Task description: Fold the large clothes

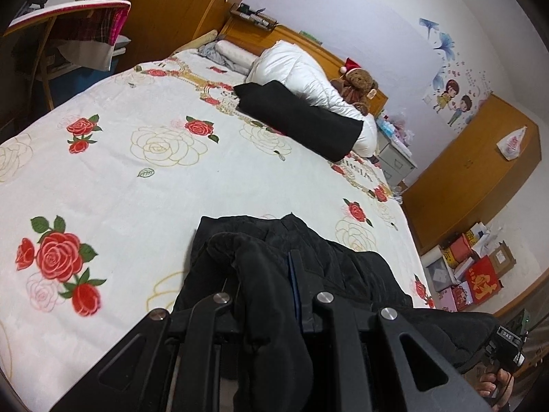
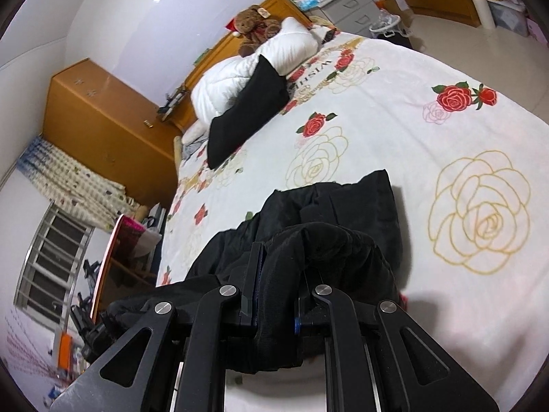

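Bed [image 1: 144,185]: large flat work surface under a white cover printed with red and gold roses; soft, so it gives under load and offers no hard edge for creasing.

Quilted garment [image 1: 343,257]: large black padded piece, bunched on the near part of the bed, with its near edge lifted by both grippers. Judged bulky, soft and springy; moderate in weight for clothing. The shell looks smooth and is likely to slide against itself. Not fragile.

Folded black item [image 1: 298,120]: lies well apart, toward the head of the bed, leaning against the white duvet [image 1: 302,75]. Looks like a finished fold.

Left gripper [image 1: 264,274]: jaws clenched on a thick roll of the quilted garment; fabric drapes over and between the fingers.

Right gripper [image 2: 278,271]: jaws clenched on a second bunch of the same garment, which humps over the right-hand finger.

Grip points: take hold at a hem, seam or corner, where layers are stitched and thin. A pinch on the mid-panel padding gathers too much bulk and may creep out.

Handling note: keep the two holds well apart and the edge taut; slack padding will sag and rebound, so press the fold down.
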